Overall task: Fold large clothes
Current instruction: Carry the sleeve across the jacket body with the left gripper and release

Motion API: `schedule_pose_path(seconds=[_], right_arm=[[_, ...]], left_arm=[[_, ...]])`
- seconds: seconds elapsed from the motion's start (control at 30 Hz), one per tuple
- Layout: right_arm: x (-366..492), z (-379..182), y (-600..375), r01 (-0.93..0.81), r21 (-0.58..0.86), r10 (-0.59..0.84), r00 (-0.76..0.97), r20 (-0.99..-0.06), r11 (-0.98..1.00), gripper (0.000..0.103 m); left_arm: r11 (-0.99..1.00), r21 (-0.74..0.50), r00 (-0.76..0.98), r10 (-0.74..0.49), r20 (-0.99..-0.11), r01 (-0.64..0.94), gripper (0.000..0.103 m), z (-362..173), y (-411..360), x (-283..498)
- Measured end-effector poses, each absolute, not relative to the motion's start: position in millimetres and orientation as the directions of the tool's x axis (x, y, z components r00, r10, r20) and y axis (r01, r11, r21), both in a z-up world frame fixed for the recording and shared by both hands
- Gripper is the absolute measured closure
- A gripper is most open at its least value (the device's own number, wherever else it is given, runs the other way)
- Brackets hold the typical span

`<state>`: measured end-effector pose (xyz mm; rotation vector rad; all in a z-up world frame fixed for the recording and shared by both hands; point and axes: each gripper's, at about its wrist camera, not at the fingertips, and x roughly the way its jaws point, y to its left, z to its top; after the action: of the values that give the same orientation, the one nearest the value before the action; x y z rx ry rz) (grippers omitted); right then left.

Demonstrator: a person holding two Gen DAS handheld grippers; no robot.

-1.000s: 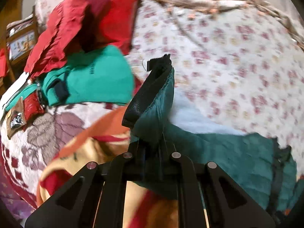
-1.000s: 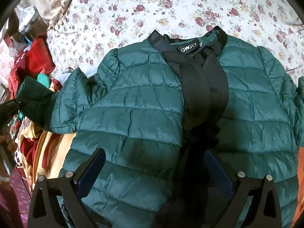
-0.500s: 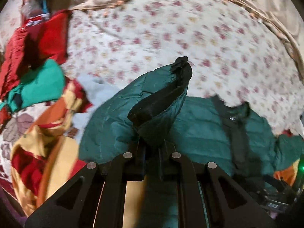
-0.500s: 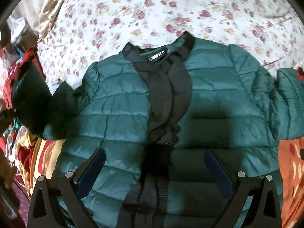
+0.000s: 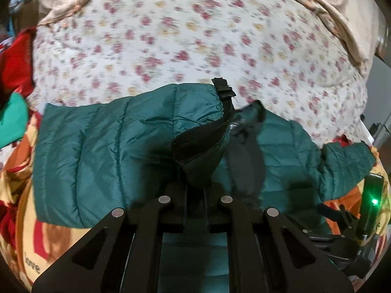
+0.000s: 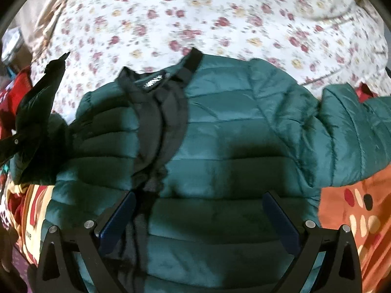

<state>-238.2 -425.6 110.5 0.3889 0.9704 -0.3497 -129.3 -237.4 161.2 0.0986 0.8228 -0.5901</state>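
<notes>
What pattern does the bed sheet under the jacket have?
White with small red and yellow flowers; the bed sheet shows best in the right wrist view.

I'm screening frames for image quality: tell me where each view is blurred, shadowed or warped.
Left wrist view: floral sheet smeared by motion blur, sleeve cuff in the left gripper fairly sharp, fisheye bending and dark corners. Right wrist view: sheet blurred too, a broad shadow across the green jacket above the open right gripper, and the same fisheye bulge.

A home bedroom: a bed under a floral sheet [image 5: 195, 36], patterned blankets [image 6: 354, 207] and heaped clothes [image 5: 14, 68].
</notes>
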Motion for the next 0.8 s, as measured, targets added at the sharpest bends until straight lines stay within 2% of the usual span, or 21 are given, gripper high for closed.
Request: schedule_pose_path(seconds=[0.3, 0.7, 0.77, 0.8], right_arm=[[-255, 103, -466, 0.523, 0.159, -0.147, 0.496, -0.856, 0.837, 0.000], [-271, 95, -490, 0.564, 0.162, -0.148, 0.463, -0.874, 0.810, 0.000], [-273, 94, -490, 0.569, 0.170, -0.140, 0.460, -0.877, 0.805, 0.000], [-274, 95, -490, 0.571, 0.173, -0.139, 0.461, -0.876, 0.803, 0.000]], left_arm=[[0.772, -0.125, 0.448, -0.484, -0.752, 0.623, 0.094, 134, -297, -149], [0.766, -0.101, 0.367, -0.414, -0.833, 0.634, 0.094, 72, -331, -154], [0.772, -0.104, 0.367, -0.410, -0.835, 0.627, 0.091, 69, -329, -155], [0.772, -0.104, 0.366, -0.410, -0.836, 0.627, 0.087, 70, -327, -157]])
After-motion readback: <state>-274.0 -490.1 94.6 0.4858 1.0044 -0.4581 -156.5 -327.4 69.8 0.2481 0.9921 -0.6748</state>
